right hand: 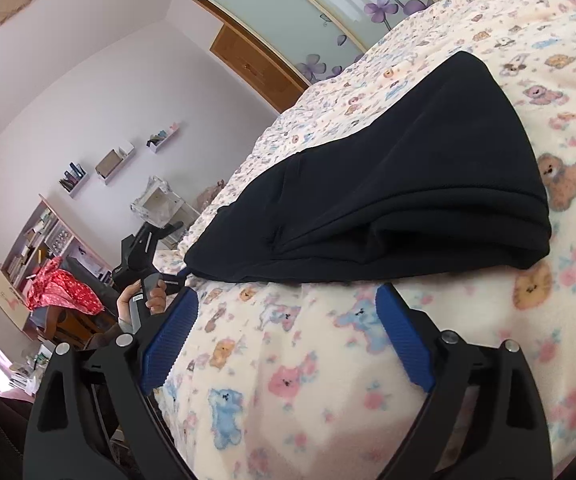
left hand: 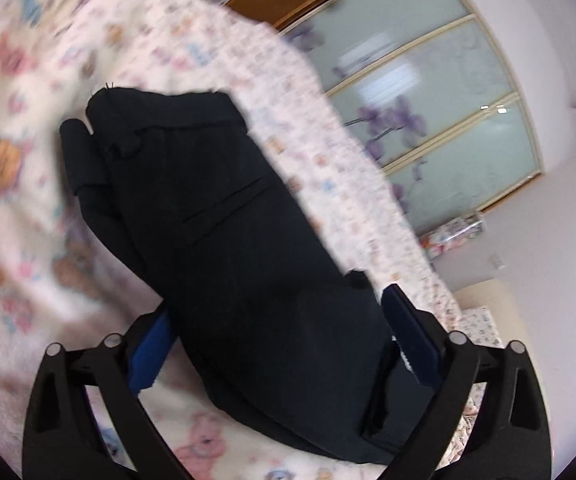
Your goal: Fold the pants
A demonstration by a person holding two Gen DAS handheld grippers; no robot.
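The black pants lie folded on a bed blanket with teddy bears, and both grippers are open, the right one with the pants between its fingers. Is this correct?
Not quite: the left gripper has the black pants between its open fingers, as the left wrist view shows. The right gripper is open over bare blanket, short of the pants.

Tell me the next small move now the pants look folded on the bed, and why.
Probably back the left gripper straight off the pants. Its blue fingers stand open on either side of the dark bundle, gripping nothing, and the right gripper is open over the teddy-print blanket, short of the folded stack. Withdraw without dragging a layer.
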